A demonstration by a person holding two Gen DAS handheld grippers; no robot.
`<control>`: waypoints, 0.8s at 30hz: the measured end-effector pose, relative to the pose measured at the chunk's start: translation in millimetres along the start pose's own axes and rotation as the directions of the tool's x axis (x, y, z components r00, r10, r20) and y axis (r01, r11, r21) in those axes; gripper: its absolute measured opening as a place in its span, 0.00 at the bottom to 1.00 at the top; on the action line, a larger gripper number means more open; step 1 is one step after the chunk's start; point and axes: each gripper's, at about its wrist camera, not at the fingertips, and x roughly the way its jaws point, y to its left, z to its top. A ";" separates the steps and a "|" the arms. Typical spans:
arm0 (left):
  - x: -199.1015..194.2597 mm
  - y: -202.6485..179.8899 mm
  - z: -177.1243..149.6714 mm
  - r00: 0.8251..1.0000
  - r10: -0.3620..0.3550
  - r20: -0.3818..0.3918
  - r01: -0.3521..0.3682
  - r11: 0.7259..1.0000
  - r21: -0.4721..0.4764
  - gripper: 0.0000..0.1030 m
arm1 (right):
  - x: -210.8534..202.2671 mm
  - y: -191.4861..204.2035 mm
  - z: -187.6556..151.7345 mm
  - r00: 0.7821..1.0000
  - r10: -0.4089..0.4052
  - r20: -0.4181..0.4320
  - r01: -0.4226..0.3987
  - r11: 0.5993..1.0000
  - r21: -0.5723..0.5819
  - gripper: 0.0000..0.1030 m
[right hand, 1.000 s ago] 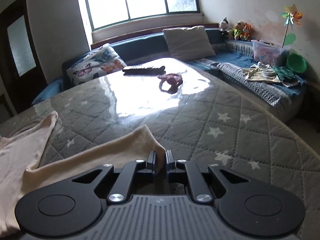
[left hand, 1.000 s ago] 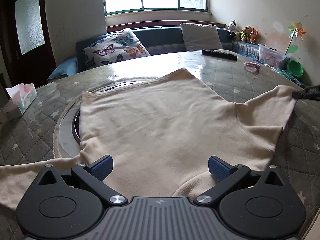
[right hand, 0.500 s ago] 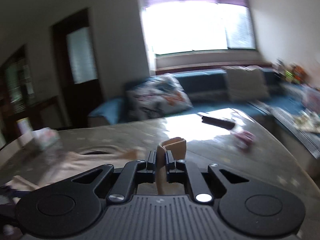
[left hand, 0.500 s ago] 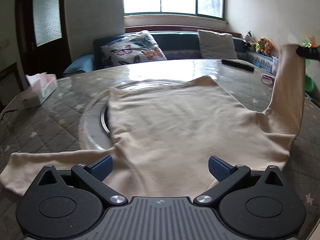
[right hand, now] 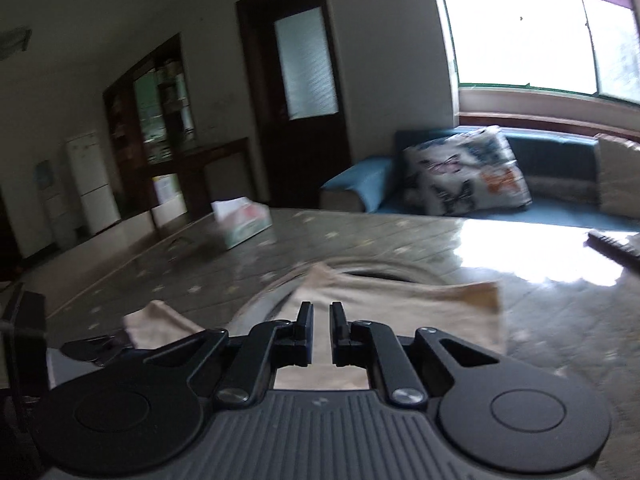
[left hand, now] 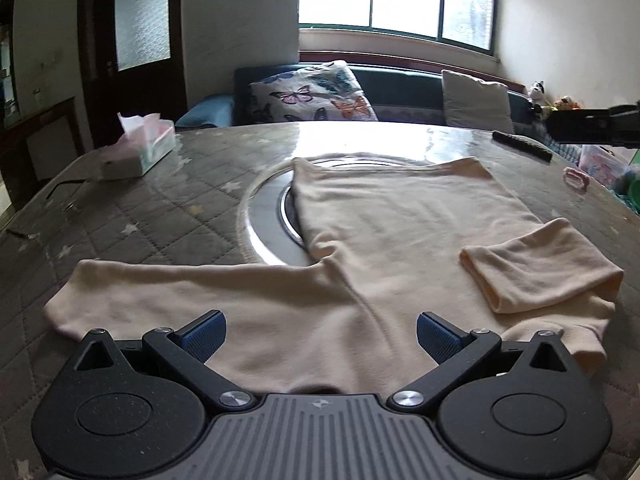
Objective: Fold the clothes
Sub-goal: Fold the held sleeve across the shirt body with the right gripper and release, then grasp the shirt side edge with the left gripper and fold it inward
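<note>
My left gripper gapes wide above the cream long-sleeved top at the table's near edge; my right gripper, narrowly parted, holds nothing.

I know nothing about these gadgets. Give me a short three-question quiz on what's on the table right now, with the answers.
1. True or false: the right sleeve is folded in over the shirt.
2. Which holds cloth: A) left gripper, B) right gripper, C) neither?
3. Fill in: the box left of the shirt holds ____.

Key: 1 true. 2 C; both stand open above the shirt. 3 tissues; it is the tissue box.
</note>
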 end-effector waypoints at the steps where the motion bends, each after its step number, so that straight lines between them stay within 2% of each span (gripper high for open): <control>1: -0.1 1.3 -0.2 1.000 0.003 -0.001 -0.003 1.000 -0.003 1.00 | -1.4 -0.6 0.7 1.000 -0.004 0.000 0.004 1.000 -0.009 0.10; 5: -0.4 -3.4 1.2 1.000 -0.007 0.007 0.007 1.000 0.002 1.00 | -14.3 -22.4 -2.0 0.996 -0.083 -0.013 0.083 0.996 -0.016 0.11; 7: -0.2 -9.0 2.1 1.000 -0.026 0.013 0.026 1.000 0.012 0.98 | -21.1 -40.1 -6.9 0.989 -0.144 -0.034 0.144 0.990 -0.007 0.20; 10: 0.3 -24.3 6.1 0.997 -0.081 0.013 0.080 0.995 0.051 0.86 | -34.7 -70.7 -20.7 0.968 -0.241 -0.069 0.242 0.970 0.011 0.23; 12: 2.1 -37.2 9.3 0.993 -0.121 0.007 0.120 0.989 0.083 0.83 | -43.3 -88.6 -31.0 0.954 -0.286 -0.093 0.290 0.956 0.034 0.23; 15: 6.9 -57.6 14.4 0.984 -0.176 -0.006 0.175 0.975 0.133 0.76 | -52.6 -108.0 -45.4 0.933 -0.337 -0.126 0.346 0.936 0.061 0.33; 17: 13.3 -68.7 17.6 0.979 -0.204 -0.025 0.205 0.967 0.154 0.74 | -58.1 -113.8 -56.6 0.931 -0.332 -0.150 0.345 0.936 0.071 0.35; 19: 19.9 -78.2 19.0 0.977 -0.211 -0.045 0.215 0.961 0.173 0.74 | -58.8 -112.0 -65.6 0.931 -0.323 -0.170 0.336 0.940 0.053 0.42; 24: 27.5 -89.7 18.4 0.966 -0.245 -0.087 0.257 0.949 0.181 0.57 | -61.4 -101.0 -80.2 0.934 -0.305 -0.188 0.307 0.952 -0.022 0.53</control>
